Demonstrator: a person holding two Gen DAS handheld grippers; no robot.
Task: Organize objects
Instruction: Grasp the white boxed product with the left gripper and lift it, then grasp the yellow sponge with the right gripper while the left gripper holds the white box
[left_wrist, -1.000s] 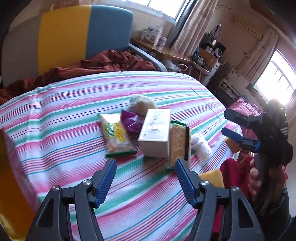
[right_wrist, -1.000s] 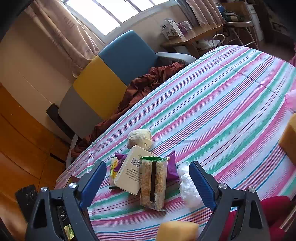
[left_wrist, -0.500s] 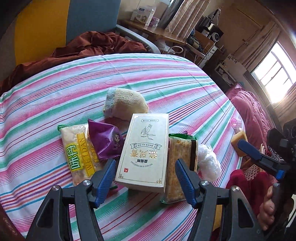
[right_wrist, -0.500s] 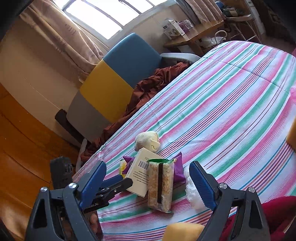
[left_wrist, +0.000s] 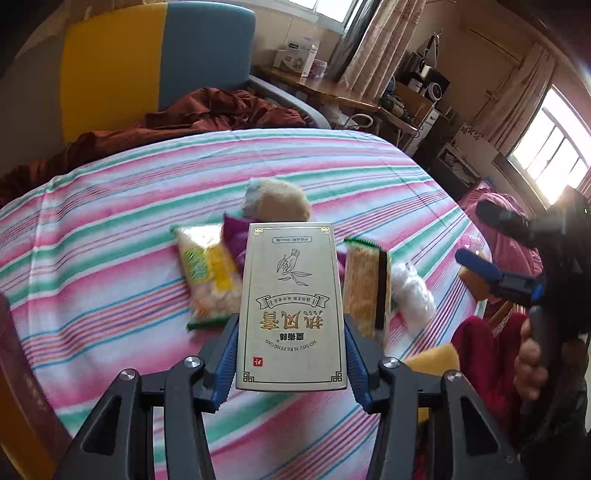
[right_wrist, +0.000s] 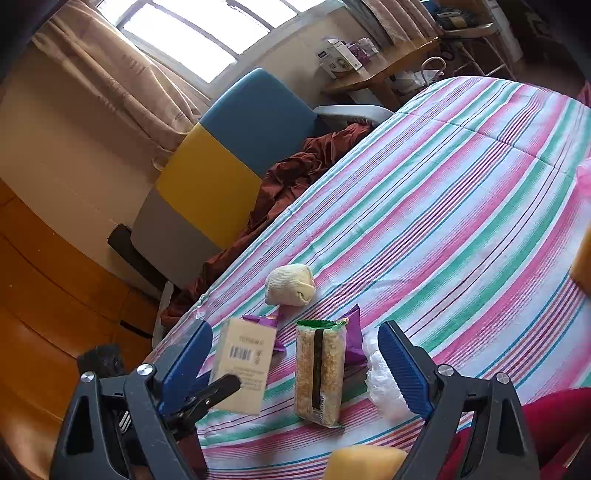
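Striped bedspread (left_wrist: 110, 206) fills the middle of both views, pink, green and white bands. Blue and yellow chair (left_wrist: 155, 62) sits upper left in the left wrist view, rust-brown cloth (left_wrist: 207, 114) bunched below it.

Cream box (left_wrist: 291, 310) with gold print is centre frame, lower half, lifted off the spread. Left gripper (left_wrist: 290, 354): jaws closing, blue pads pressed on both long sides of the box. In the right wrist view the same box (right_wrist: 243, 365) hangs at lower left.

Right gripper (right_wrist: 295, 365): jaws wide, pads clear of everything; cracker pack (right_wrist: 320, 373) stands between them, untouched.

On the spread, centre: yellow snack bag (left_wrist: 207, 273) left of the box, purple packet (left_wrist: 234, 236) behind it, rolled cream sock (left_wrist: 277, 201) above, white plastic wad (left_wrist: 412, 291) right of the cracker pack. Yellow sponge (right_wrist: 364, 463) at bottom edge.
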